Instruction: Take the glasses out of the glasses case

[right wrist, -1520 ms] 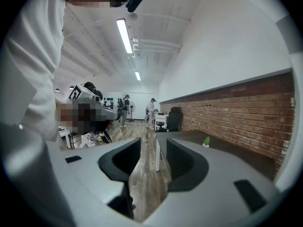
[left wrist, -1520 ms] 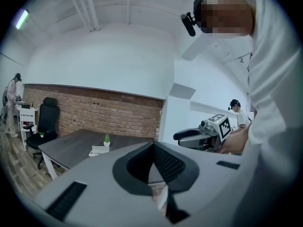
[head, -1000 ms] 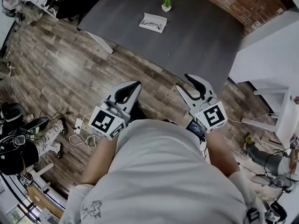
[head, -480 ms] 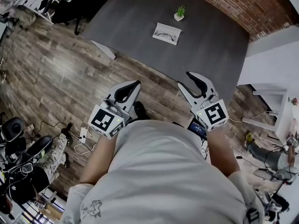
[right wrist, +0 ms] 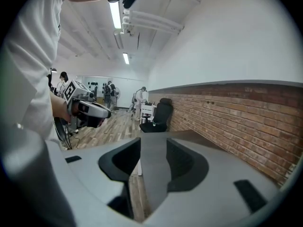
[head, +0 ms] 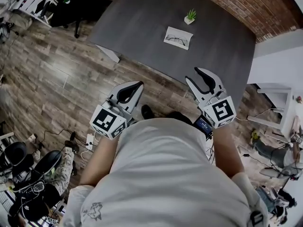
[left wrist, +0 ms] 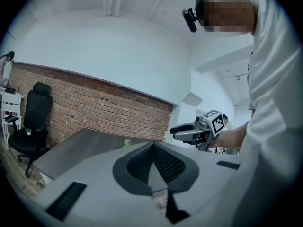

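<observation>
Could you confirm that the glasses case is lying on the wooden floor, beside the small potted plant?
Not quite: the glasses case lies on the dark table, beside the small potted plant, as the head view shows.

Bright, even; fisheye edges (soft periph.)

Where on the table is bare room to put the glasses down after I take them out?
The table is bare left of the glasses case and between the case and the near edge. Only the strip between case and potted plant is tight.
</observation>
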A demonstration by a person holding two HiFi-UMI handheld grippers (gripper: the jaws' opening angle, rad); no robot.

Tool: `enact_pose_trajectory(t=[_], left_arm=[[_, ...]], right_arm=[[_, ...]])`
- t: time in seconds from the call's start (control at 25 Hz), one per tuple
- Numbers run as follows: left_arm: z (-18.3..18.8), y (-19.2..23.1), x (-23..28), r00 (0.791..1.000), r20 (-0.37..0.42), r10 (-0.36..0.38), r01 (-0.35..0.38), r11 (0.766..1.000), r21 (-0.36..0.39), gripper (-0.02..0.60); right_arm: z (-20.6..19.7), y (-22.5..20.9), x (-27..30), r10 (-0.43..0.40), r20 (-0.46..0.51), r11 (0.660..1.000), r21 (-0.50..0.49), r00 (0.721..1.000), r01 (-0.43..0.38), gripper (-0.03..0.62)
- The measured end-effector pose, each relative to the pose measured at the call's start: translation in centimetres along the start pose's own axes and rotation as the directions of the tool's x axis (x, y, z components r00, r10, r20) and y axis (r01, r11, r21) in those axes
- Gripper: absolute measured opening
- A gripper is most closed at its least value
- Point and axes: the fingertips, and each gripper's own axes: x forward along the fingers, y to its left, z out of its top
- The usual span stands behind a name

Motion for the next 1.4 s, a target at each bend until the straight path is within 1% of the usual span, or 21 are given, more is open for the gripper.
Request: enact_pose_trajectory(t=[0.24, 0.32, 0.4, 0.56, 0.76, 0.96, 1.24, 1.4], left_arm=[[0.1, 0.9, 1.4, 0.999, -0.004, -0.036, 0.036, 0.999, -0.004, 0.011], [0.4, 1.2, 1.9, 0.999, -0.008, -0.040, 0.040, 0.999, 0.006, 0.011], [0.5, 1.8, 2.5, 0.999, -0.011, -0.030, 0.031, 0.999, 0.010, 0.011], [0.8, 3.0, 3.9, 1.000, -0.014, -0.003, 0.003, 1.000, -0.004, 0.011], [0.3, 5.1, 6.0, 0.999, -0.035, 0.029, -0.030, 0.999, -0.019, 0.011], [0.0, 6.8, 10.0, 0.997, -0.054, 0.053, -0.056, 0.998, -0.040, 0.011], [0.7, 8.5, 15.5, 0.994, -0.078, 0.078, -0.081, 0.996, -0.039, 0.011], [0.5, 8.9, 18.1, 0.991, -0.100, 0.091, -0.094, 0.995, -0.034, 0.011]], right_arm=[[-0.2, -1.2, 1.1, -0.019, -0.010, 1.000, 0.002, 1.000, 0.019, 0.178], [-0.3, -1.8, 1.5, -0.018, -0.013, 1.000, 0.000, 1.000, 0.018, 0.178], [-0.8, -2.6, 2.0, -0.013, -0.020, 1.000, 0.008, 1.000, 0.013, 0.178], [-2.0, -4.4, 3.5, 0.011, -0.038, 1.000, 0.028, 0.999, -0.010, 0.178], [-2.6, -6.5, 6.2, 0.058, -0.048, 0.998, 0.011, 0.997, -0.058, 0.178], [-4.6, -9.7, 8.2, 0.103, -0.078, 0.994, 0.034, 0.992, -0.101, 0.178], [-6.4, -14.6, 10.4, 0.159, -0.108, 0.987, 0.039, 0.981, -0.156, 0.178], [-7.8, -16.5, 11.0, 0.191, -0.134, 0.982, 0.035, 0.972, -0.188, 0.178]])
